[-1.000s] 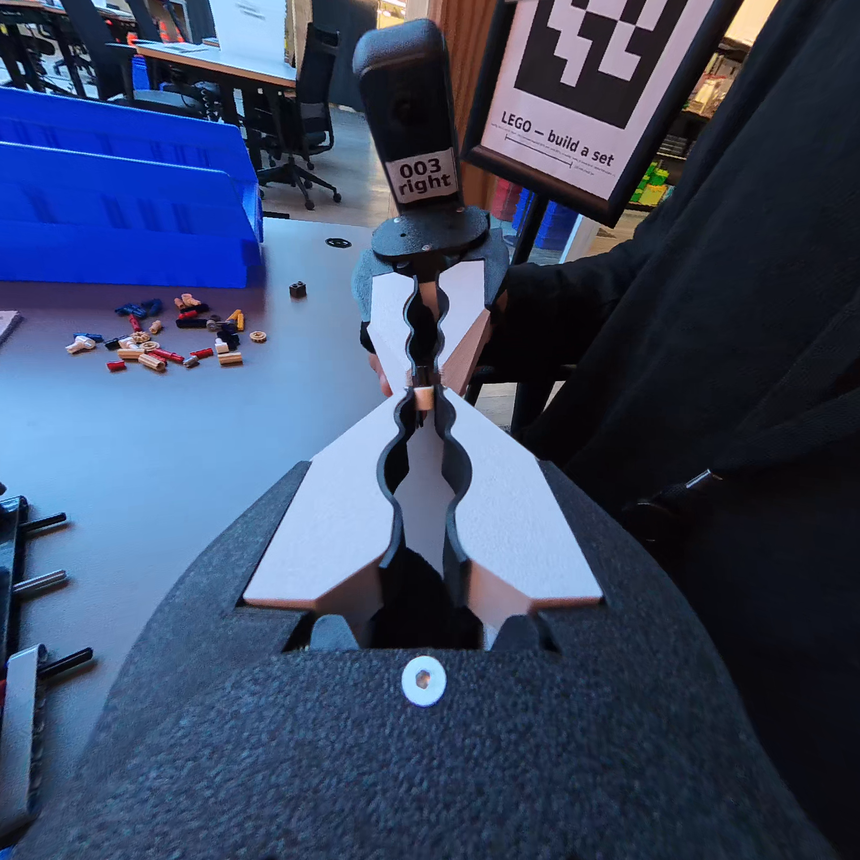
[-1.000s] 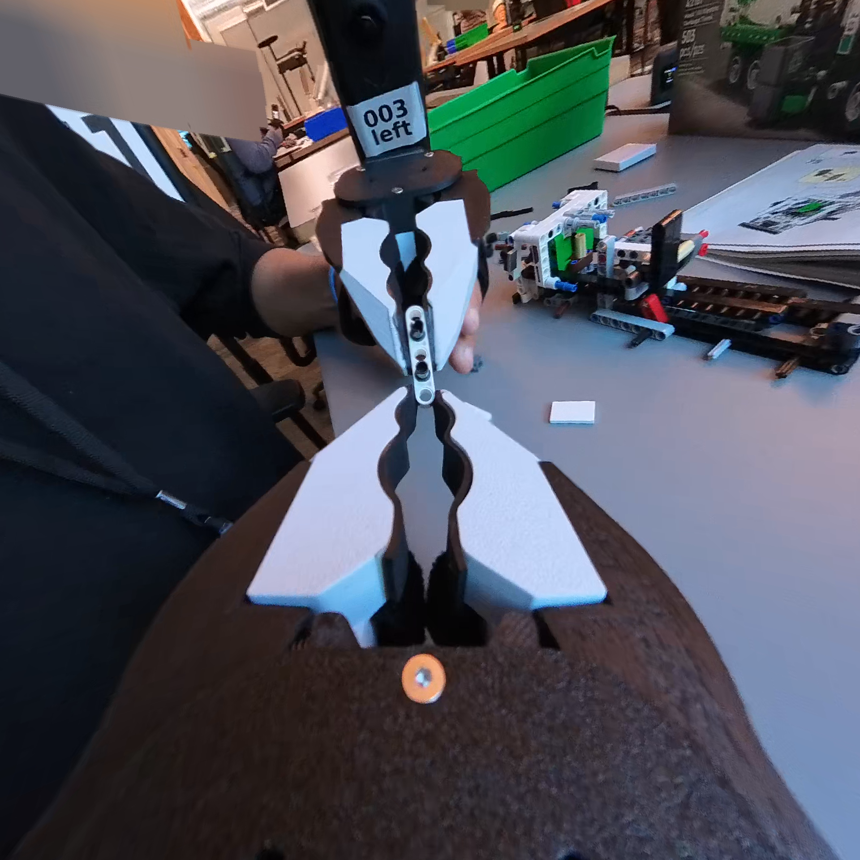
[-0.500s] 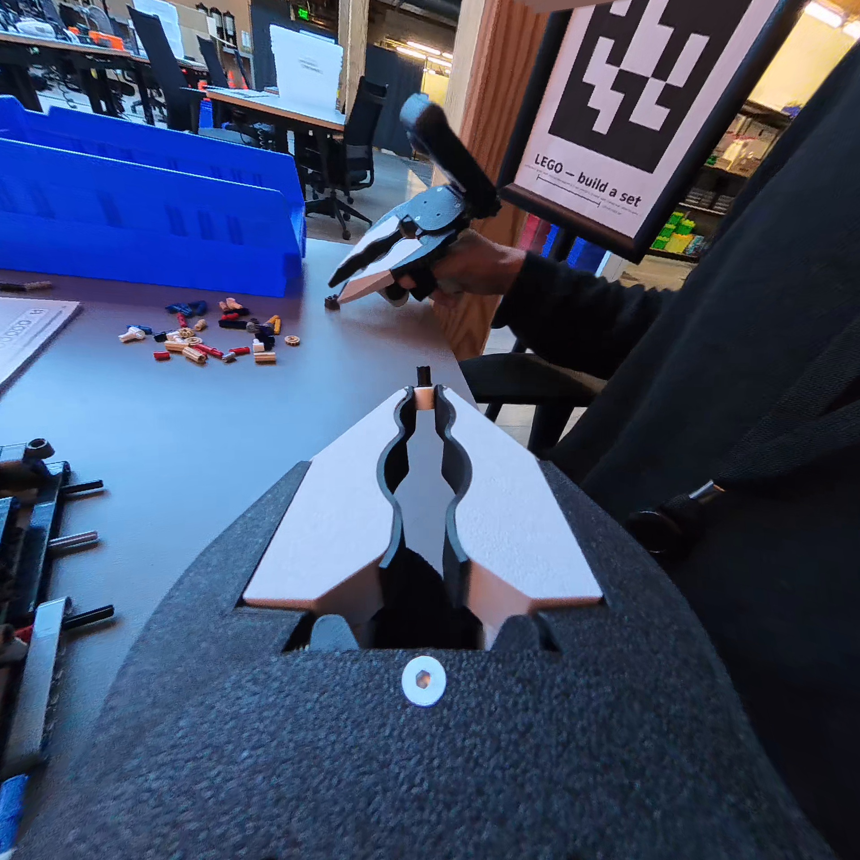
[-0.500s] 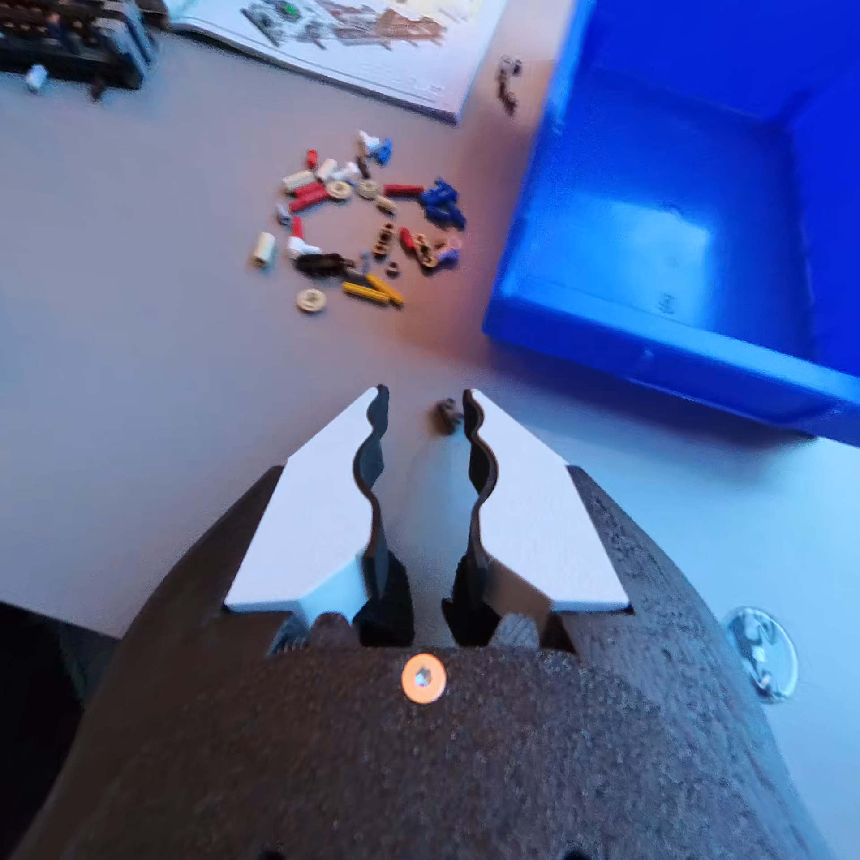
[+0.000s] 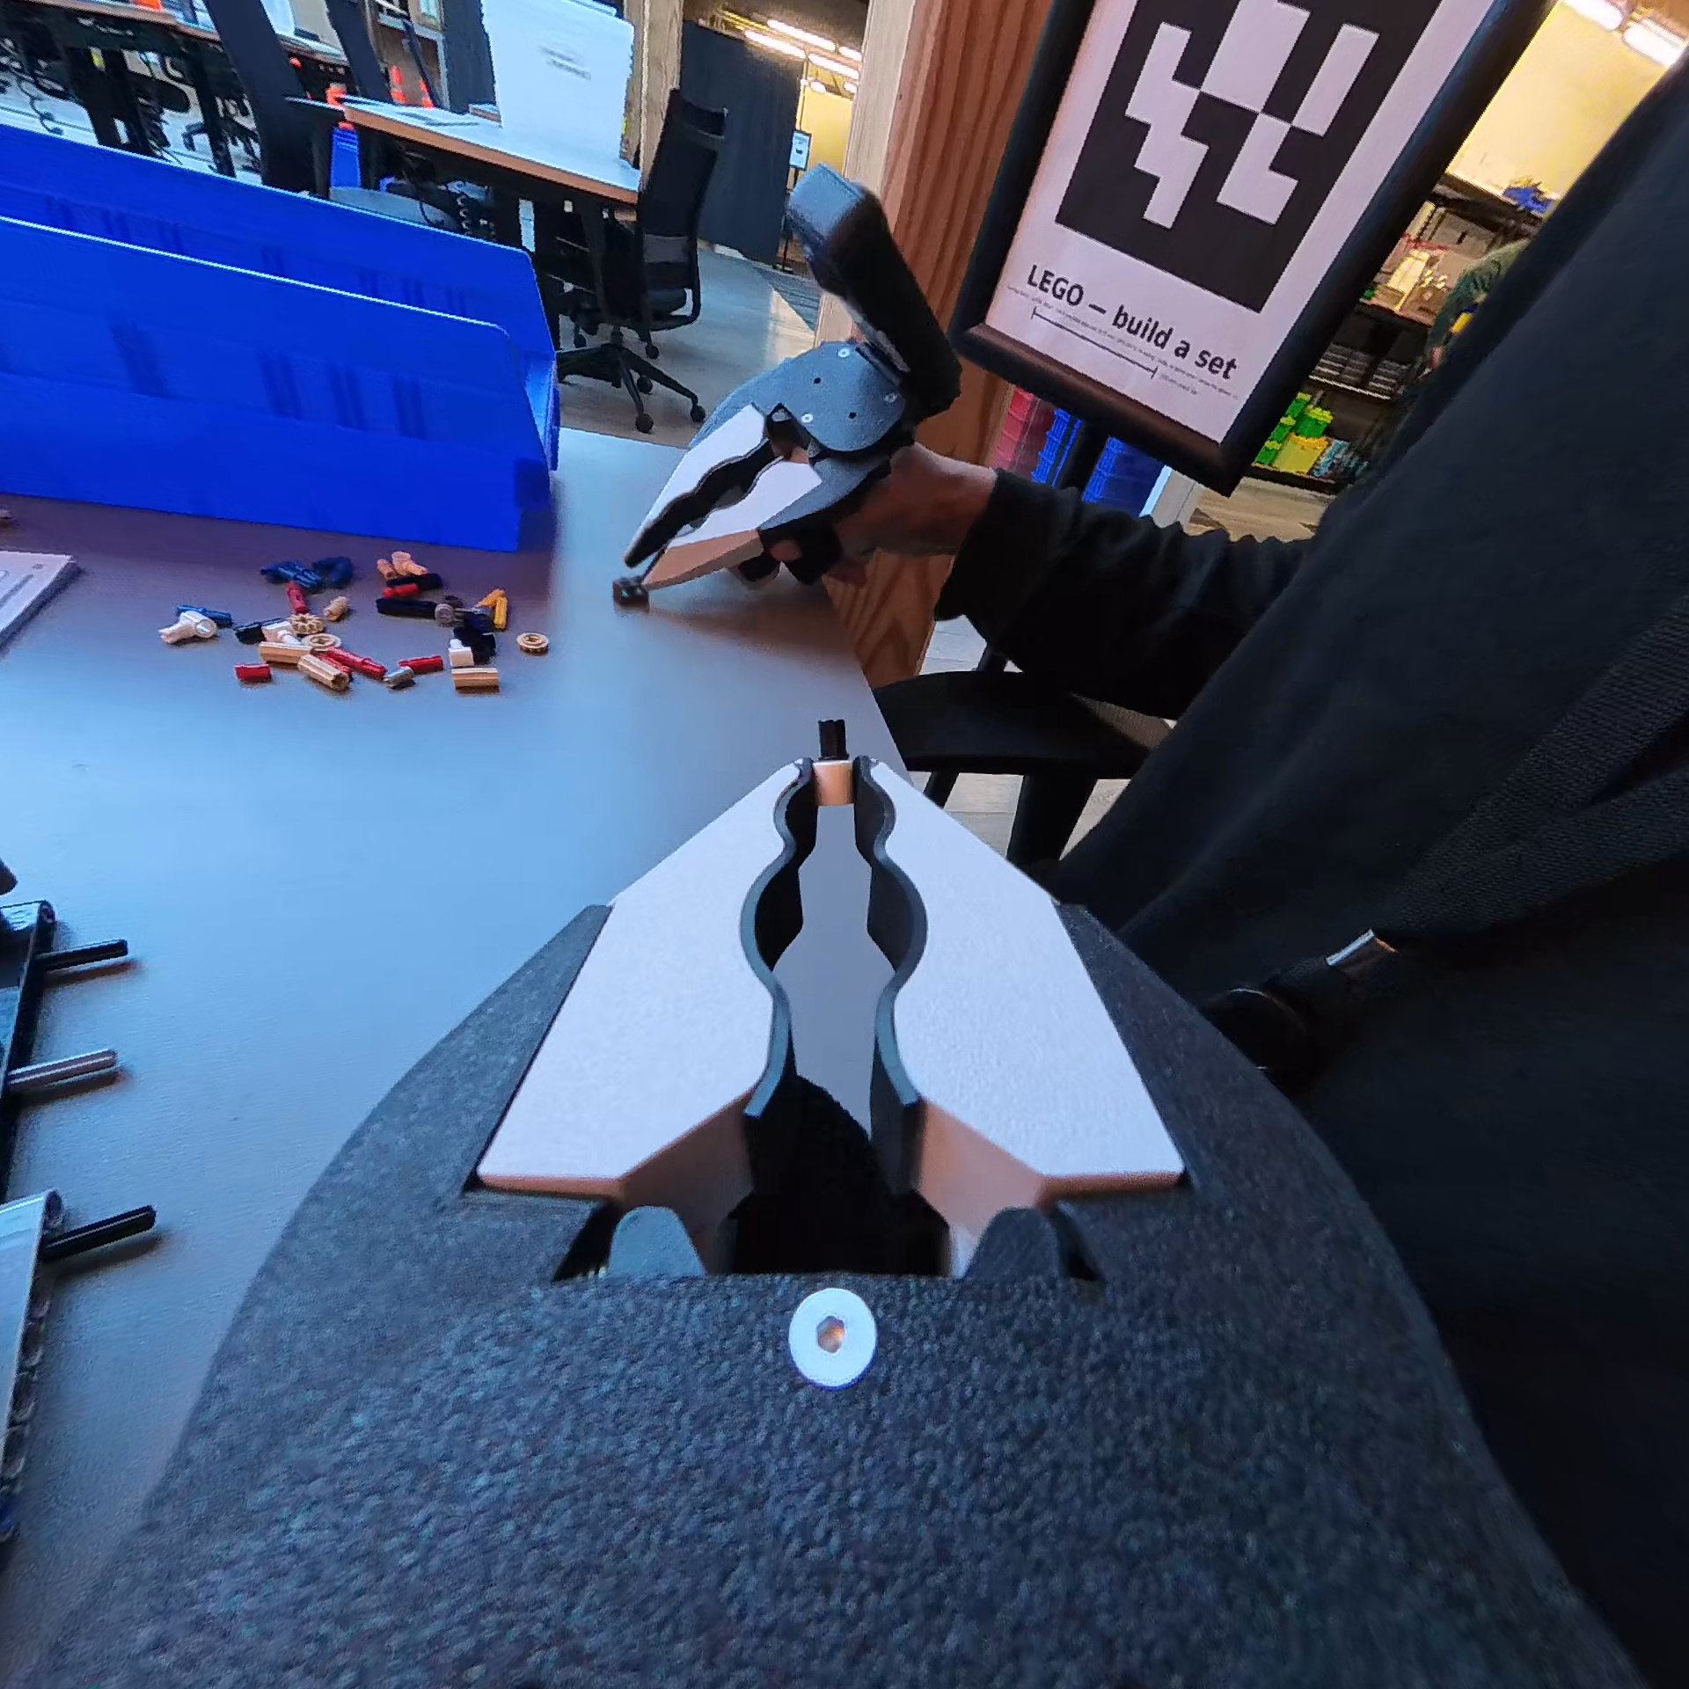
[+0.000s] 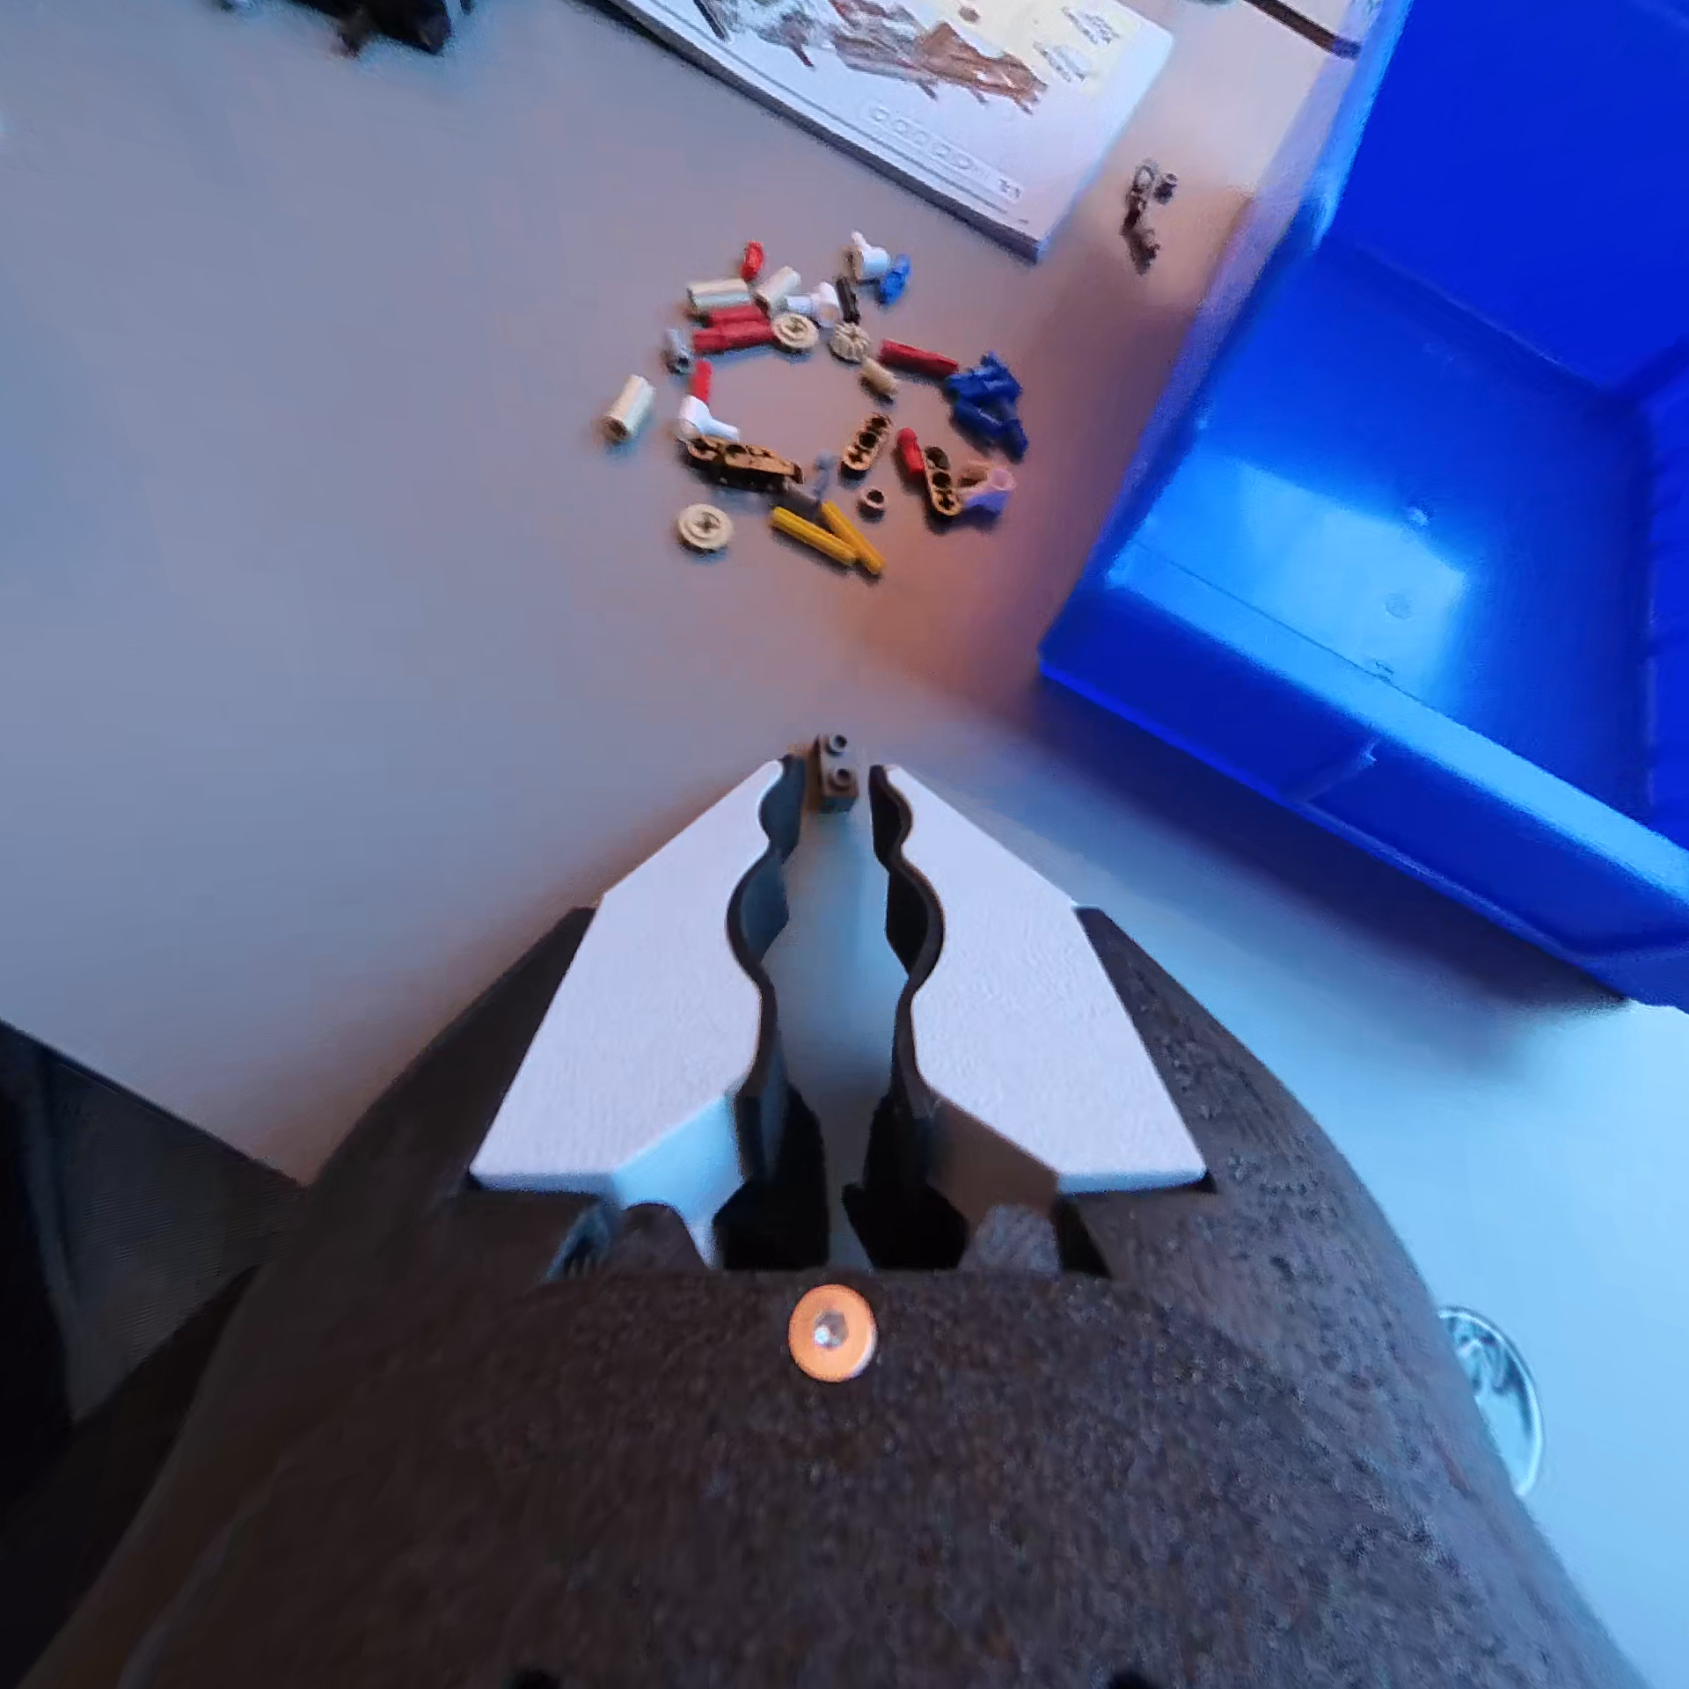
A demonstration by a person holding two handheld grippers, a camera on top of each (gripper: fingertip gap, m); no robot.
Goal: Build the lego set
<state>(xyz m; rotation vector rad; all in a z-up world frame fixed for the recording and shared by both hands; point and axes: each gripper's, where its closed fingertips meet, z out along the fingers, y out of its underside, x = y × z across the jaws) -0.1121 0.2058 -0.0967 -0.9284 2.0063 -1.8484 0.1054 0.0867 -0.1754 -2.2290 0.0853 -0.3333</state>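
My left gripper is shut on a small pale beam with a black pin sticking out past the tips, held above the grey table near its right edge. My right gripper points down at the table, its jaws a little apart around a small dark brick that lies on the table between the tips. The left wrist view shows that gripper farther off, tips at the dark brick.
A heap of small loose parts lies beyond the brick, also in the left wrist view. A blue bin stands to the right of it. An instruction booklet lies behind. A partly built model sits at the left. There is about 25 cm between the tips of the two grippers.
My right gripper left the left gripper's tip, swung over to the table, opened, and came down around the dark brick with its jaws narrowing. The left gripper keeps its beam.
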